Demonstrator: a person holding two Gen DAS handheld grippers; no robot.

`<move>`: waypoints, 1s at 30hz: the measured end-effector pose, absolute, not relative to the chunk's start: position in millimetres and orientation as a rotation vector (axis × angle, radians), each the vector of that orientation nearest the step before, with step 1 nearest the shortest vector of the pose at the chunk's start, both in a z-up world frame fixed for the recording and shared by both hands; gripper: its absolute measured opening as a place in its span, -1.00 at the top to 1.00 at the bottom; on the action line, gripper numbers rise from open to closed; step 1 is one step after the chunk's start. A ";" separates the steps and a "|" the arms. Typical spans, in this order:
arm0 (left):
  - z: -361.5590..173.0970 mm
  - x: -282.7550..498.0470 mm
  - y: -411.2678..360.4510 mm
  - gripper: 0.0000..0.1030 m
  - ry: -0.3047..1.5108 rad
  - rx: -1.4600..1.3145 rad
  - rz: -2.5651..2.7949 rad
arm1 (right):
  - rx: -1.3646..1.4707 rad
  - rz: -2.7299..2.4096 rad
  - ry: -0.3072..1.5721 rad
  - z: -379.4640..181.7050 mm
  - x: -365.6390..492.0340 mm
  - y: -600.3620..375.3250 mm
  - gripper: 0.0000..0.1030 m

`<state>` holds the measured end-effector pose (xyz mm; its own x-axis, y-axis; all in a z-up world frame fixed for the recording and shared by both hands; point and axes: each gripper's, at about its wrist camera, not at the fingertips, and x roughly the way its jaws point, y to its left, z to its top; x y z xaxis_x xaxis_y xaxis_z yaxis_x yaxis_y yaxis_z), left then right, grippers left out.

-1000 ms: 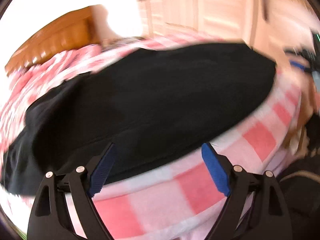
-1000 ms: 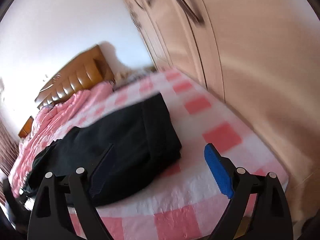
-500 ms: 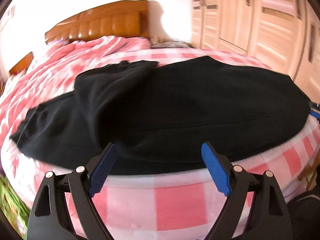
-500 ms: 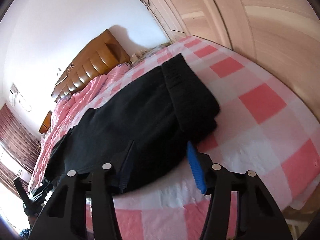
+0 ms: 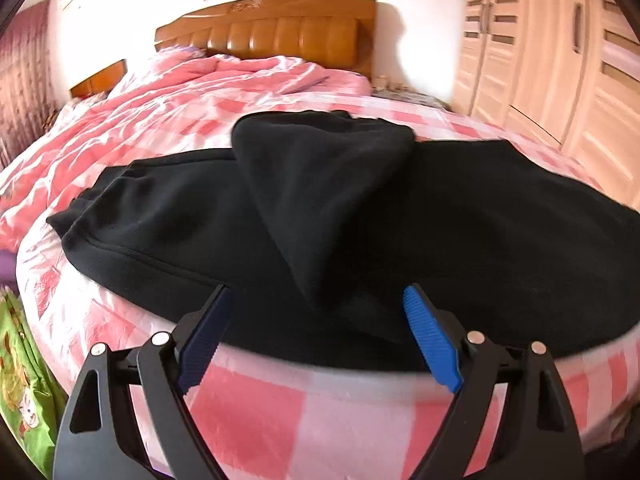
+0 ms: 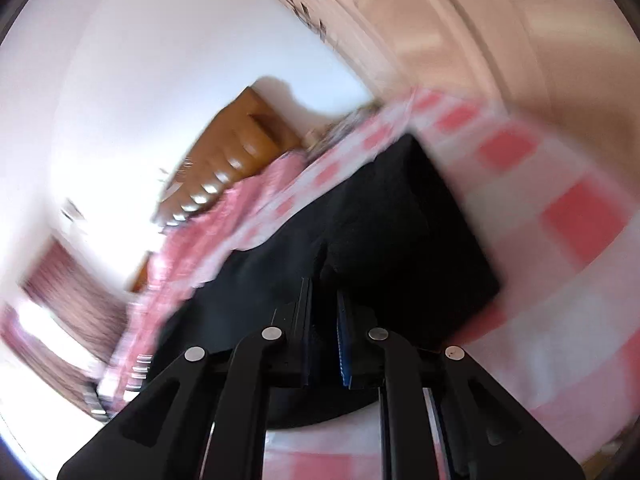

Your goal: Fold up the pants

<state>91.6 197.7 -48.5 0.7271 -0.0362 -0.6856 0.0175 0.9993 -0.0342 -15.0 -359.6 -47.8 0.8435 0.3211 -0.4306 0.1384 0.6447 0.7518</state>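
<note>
Black pants (image 5: 328,208) lie across the foot of a bed with a pink checked cover (image 5: 256,412), one part folded over the middle. My left gripper (image 5: 316,304) is open and empty, just short of the pants' near edge. In the right wrist view, which is blurred, my right gripper (image 6: 323,300) has its fingers nearly together over the black pants (image 6: 400,232). Dark cloth lies between and under the fingertips. I cannot tell if it is pinched.
A wooden headboard (image 5: 264,28) and a rumpled pink quilt (image 5: 224,80) are at the far end. Light wooden wardrobe doors (image 5: 560,56) line the right side. A green bag (image 5: 20,380) sits at the bed's lower left.
My left gripper swung left along the pants and stayed open. My right gripper closed from wide open to nearly shut and moved down onto the pants.
</note>
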 end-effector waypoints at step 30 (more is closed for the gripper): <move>-58.6 102.5 193.3 -0.74 0.767 -0.032 -0.057 | 0.379 -0.277 0.936 -51.3 19.8 -337.9 -0.89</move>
<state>102.5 193.3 -58.6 0.7183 -0.0628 -0.6929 0.0393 0.9980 -0.0497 19.8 -337.9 -51.3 0.5658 -0.0669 -0.8218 0.3906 0.8995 0.1957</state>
